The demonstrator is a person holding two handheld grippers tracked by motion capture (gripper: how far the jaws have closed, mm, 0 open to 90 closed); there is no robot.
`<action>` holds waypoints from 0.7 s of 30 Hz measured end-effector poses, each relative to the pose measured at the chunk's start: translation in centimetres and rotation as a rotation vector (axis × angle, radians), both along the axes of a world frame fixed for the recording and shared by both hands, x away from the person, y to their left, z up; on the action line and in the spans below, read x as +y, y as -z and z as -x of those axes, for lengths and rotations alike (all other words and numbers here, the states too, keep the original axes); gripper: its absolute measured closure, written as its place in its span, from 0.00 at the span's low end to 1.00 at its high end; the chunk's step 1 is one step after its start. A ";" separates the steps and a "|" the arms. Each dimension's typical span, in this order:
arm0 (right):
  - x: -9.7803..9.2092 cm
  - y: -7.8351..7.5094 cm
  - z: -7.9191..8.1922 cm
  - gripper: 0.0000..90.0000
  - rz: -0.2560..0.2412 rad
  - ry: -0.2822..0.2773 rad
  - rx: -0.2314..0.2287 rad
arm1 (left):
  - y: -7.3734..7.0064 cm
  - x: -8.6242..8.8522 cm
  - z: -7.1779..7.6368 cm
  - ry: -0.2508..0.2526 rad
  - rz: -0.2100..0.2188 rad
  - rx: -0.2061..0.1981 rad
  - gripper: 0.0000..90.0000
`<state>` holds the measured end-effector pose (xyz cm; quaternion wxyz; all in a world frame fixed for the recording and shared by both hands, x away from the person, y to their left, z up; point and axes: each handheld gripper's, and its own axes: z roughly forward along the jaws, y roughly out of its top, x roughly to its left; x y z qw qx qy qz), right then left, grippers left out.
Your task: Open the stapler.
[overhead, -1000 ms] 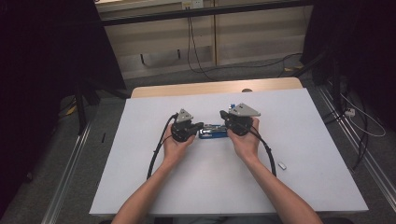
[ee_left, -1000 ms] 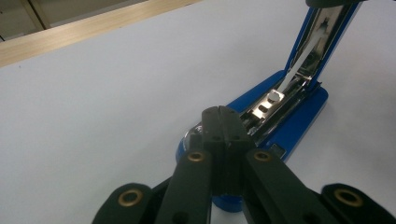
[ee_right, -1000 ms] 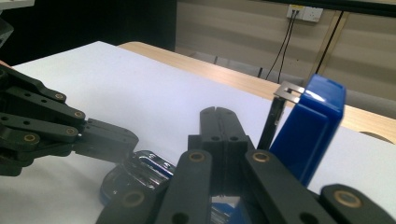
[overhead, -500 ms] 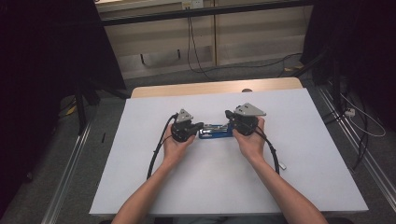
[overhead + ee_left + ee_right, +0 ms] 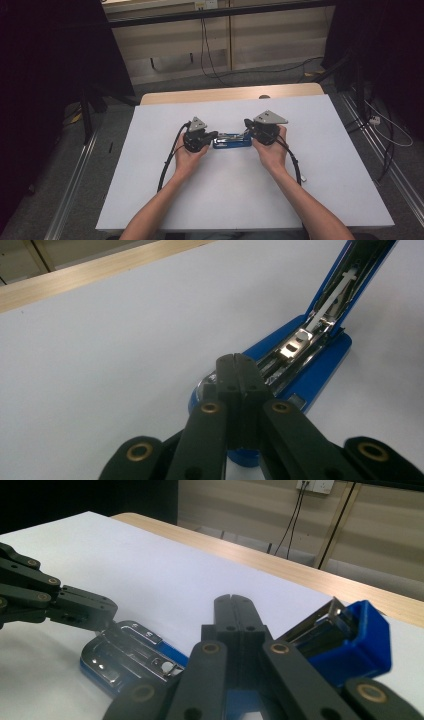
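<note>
A blue stapler (image 5: 232,140) lies open on the white table (image 5: 240,200), between my two grippers. My left gripper (image 5: 214,134) is shut, and its tips (image 5: 235,360) rest on the front end of the stapler's base (image 5: 320,375). The staple channel (image 5: 292,347) lies bare and the blue top arm (image 5: 357,270) is tilted up. My right gripper (image 5: 247,131) is shut too, with nothing between its jaws. In the right gripper view its tips (image 5: 232,600) sit beside the raised blue top arm (image 5: 357,637), with the metal base plate (image 5: 127,652) below.
A small white piece (image 5: 303,178) lies on the table by the right forearm. Each gripper's black cable (image 5: 167,160) trails back toward the front edge. A wooden strip (image 5: 225,94) runs along the table's far edge, with dark floor and cables behind it.
The right hand and its gripper have shifted a little to the right. The left gripper has stayed on the stapler's end.
</note>
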<state>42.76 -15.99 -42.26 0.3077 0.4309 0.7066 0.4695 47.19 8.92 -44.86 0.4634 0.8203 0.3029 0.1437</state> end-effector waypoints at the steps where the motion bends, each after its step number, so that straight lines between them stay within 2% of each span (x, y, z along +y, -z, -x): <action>1: 0.0 0.0 0.0 1.00 -0.001 -0.004 0.001 | 0.0 0.0 0.0 0.000 0.000 0.000 1.00; 21: -1.5 -0.1 0.3 1.00 -0.006 0.012 0.004 | 0.1 0.0 0.0 -0.006 0.016 0.009 1.00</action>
